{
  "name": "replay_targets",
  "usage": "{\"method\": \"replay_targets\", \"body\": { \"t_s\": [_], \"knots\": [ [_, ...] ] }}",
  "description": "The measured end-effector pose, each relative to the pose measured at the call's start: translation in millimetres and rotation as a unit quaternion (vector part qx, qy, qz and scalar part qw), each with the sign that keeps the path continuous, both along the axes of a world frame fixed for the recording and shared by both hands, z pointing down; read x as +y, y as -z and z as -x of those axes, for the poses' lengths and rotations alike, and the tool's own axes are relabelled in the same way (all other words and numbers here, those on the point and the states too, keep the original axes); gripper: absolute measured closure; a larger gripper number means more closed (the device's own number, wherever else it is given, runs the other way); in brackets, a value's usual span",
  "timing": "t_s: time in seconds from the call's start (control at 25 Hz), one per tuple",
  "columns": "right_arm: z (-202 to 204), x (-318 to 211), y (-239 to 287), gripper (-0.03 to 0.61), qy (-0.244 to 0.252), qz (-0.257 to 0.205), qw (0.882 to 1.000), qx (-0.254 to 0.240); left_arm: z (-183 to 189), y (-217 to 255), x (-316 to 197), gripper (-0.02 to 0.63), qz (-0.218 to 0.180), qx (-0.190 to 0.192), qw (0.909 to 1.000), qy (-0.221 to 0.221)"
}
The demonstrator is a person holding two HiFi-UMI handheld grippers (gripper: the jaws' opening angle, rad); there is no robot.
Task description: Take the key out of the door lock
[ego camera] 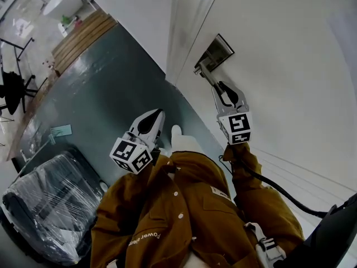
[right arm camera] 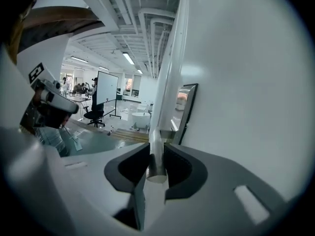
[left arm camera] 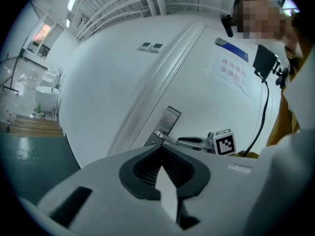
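Head view downward, both gripper views facing door [ego camera: 290, 66]

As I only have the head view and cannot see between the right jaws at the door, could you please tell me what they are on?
Observer: In the right gripper view, the right gripper has its jaws closed on the door handle, a round metal bar.
Operator: Thank you. Is a key showing at the lock?
Observer: The left gripper view shows the lock plate from the side. I cannot make out a key there.
Operator: And the left jaws?
Observer: The left gripper is shut, with nothing between its jaws.
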State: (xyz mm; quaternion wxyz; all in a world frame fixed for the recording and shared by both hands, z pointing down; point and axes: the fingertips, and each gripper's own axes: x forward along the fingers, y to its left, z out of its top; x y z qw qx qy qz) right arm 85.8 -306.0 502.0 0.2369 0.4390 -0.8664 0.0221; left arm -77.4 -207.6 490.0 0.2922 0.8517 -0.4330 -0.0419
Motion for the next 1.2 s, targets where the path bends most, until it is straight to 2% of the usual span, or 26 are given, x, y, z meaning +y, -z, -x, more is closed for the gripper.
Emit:
{"method": "replay_targets", "body": {
  "t_s": [0.04,0.08,0.12,0.24,0.32,0.48,0.72,0.8,0.88,0.96,1.12,1.2],
  "knots": [
    [0.6,0.2,0.5,0.484,0.002,0.000,1.000,0.001,-7.0,-6.6,-11.6,0.606,0.007,0.015,0.9998,-0.009],
    [1.0,0.1,1.2,0.486,0.004,0.000,1.000,0.001,-14.7,-13.8,-24.7,0.523,0.014,0.026,0.9994,-0.017],
    [1.4,-0.4,1.7,0.486,0.006,-0.001,1.000,0.001,-22.3,-21.5,-38.8,0.499,0.021,0.033,0.9990,-0.021],
    [2.0,-1.1,2.5,0.487,0.009,0.001,1.000,0.001,-42.8,-44.5,-79.9,0.472,0.046,0.064,0.9967,-0.021],
    [1.6,-1.2,2.1,0.488,0.009,0.001,1.000,0.004,-54.5,-58.4,-103.5,0.472,0.065,0.094,0.9933,-0.017],
    [1.9,-1.8,1.3,0.488,0.008,0.000,1.000,0.004,-76.3,-84.1,-136.8,0.471,0.100,0.123,0.9871,-0.020],
    [1.9,-0.6,3.8,0.487,0.006,0.000,1.000,0.005,-106.4,-105.8,-162.7,0.483,0.150,0.200,0.9680,-0.027],
    [1.7,-1.4,3.4,0.486,0.006,0.001,1.000,0.005,-113.1,-106.7,-168.2,0.497,0.149,0.209,0.9661,-0.028],
    [2.5,-1.1,4.7,0.487,0.007,0.001,1.000,0.006,-116.3,-103.3,-171.8,0.554,0.149,0.227,0.9621,-0.028],
    [3.0,-0.3,6.1,0.486,0.008,0.002,1.000,0.006,-117.0,-99.6,-172.6,0.572,0.150,0.254,0.9550,-0.033],
    [1.5,-0.3,5.1,0.486,0.008,0.000,1.000,0.008,-118.2,-99.0,-170.9,0.588,0.161,0.320,0.9322,-0.048],
    [1.8,-0.2,4.8,0.485,0.009,-0.001,1.000,0.010,-117.4,-99.2,-170.3,0.592,0.171,0.340,0.9236,-0.048]
  ]
}}
